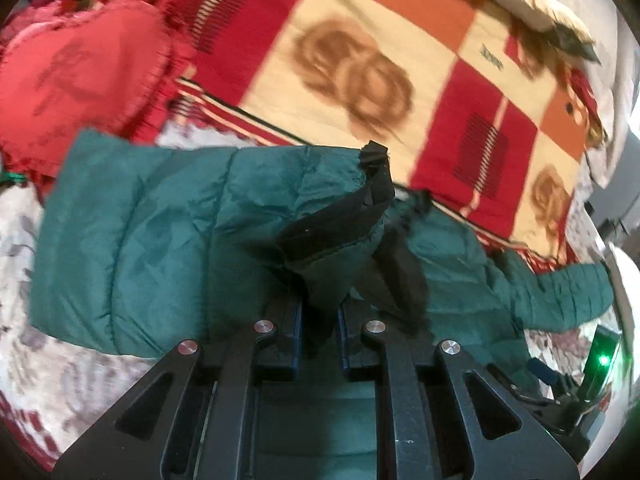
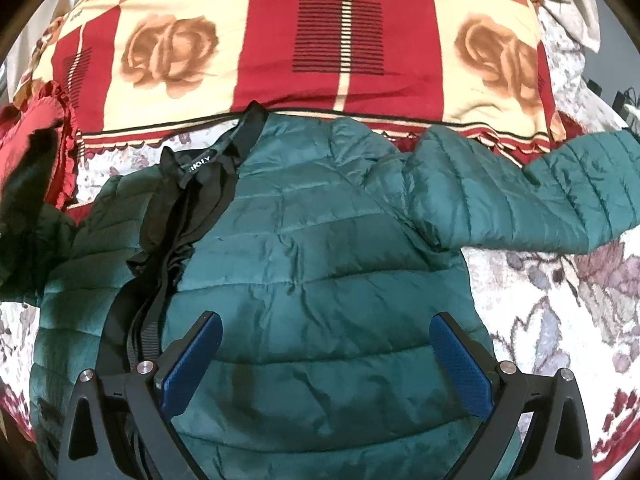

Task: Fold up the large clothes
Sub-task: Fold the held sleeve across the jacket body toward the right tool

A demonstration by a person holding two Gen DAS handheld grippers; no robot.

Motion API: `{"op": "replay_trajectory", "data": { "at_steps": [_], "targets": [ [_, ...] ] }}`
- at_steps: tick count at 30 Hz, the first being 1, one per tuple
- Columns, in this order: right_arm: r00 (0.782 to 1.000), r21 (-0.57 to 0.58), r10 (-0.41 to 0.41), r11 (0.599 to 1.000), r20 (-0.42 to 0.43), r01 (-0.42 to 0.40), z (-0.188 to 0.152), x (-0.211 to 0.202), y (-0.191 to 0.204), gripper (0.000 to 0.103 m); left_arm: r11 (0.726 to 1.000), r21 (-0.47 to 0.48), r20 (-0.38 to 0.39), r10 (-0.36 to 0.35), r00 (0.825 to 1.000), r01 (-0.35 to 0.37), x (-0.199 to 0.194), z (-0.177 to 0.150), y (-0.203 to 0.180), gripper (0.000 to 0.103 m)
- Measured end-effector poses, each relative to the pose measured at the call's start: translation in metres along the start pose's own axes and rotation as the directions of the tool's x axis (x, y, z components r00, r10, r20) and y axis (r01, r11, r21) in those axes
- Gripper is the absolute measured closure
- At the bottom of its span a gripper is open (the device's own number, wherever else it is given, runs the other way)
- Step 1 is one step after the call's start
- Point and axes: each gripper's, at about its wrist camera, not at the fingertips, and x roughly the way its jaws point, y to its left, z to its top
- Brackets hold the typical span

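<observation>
A dark green quilted puffer jacket (image 2: 328, 240) with a black lining (image 2: 188, 216) lies on a bed. Its right sleeve (image 2: 536, 192) stretches out to the right. In the left wrist view my left gripper (image 1: 320, 312) is shut on a raised fold of the green jacket (image 1: 328, 264) at its black-edged cuff or hem, lifting it above the rest of the jacket (image 1: 140, 248). In the right wrist view my right gripper (image 2: 324, 344) is open, its blue pads (image 2: 456, 364) spread wide just above the jacket's body, holding nothing.
A red, cream and orange checked blanket (image 2: 352, 40) with rose prints lies behind the jacket. A red frilled cushion (image 1: 80, 76) sits at the far left. The bed has a grey-and-maroon floral cover (image 2: 560, 300). A device with a green light (image 1: 604, 360) is at the right edge.
</observation>
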Motion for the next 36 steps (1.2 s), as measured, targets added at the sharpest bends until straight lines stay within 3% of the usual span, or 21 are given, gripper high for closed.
{"op": "replay_trajectory", "data": {
  "at_steps": [15,20,22,24,26,30,33,36],
  "targets": [
    [0.999,0.057,0.034,0.998,-0.017,-0.033,-0.001,0.004,-0.02,0.0,0.996,0.08,-0.153,-0.025,0.988,0.037,0.076,-0.041,-0.066,0.091],
    [0.999,0.049,0.038,0.998,-0.034,-0.036,-0.002,0.007,-0.02,0.0,0.99,0.135,-0.162,-0.015,0.987,0.037,0.081,-0.048,-0.08,0.089],
    [0.999,0.047,0.04,0.998,-0.037,-0.039,-0.002,0.007,-0.02,0.0,0.988,0.147,-0.17,-0.023,0.985,0.049,0.079,-0.048,-0.082,0.082],
    [0.998,0.05,0.047,0.998,-0.037,-0.045,-0.002,0.006,-0.02,0.0,0.987,0.133,-0.188,-0.068,0.98,0.094,0.075,-0.049,-0.083,0.065],
    [0.998,0.05,0.051,0.998,-0.039,-0.049,-0.002,0.006,-0.021,0.0,0.983,0.116,-0.195,-0.115,0.974,0.14,0.066,-0.047,-0.082,0.055],
    [0.997,0.054,0.057,0.997,-0.043,-0.054,-0.003,0.004,-0.021,0.0,0.977,0.134,-0.172,-0.145,0.974,0.169,0.033,-0.043,-0.083,0.043],
    [0.995,0.073,0.094,0.993,-0.035,-0.091,-0.002,-0.003,-0.02,0.0,0.977,0.131,-0.15,-0.149,0.977,0.169,0.006,-0.037,-0.072,0.043],
    [0.988,0.072,0.154,0.986,-0.015,-0.152,0.001,-0.016,-0.01,0.0,0.987,0.126,-0.103,-0.087,0.991,0.1,-0.017,-0.027,-0.05,0.043]
  ]
}}
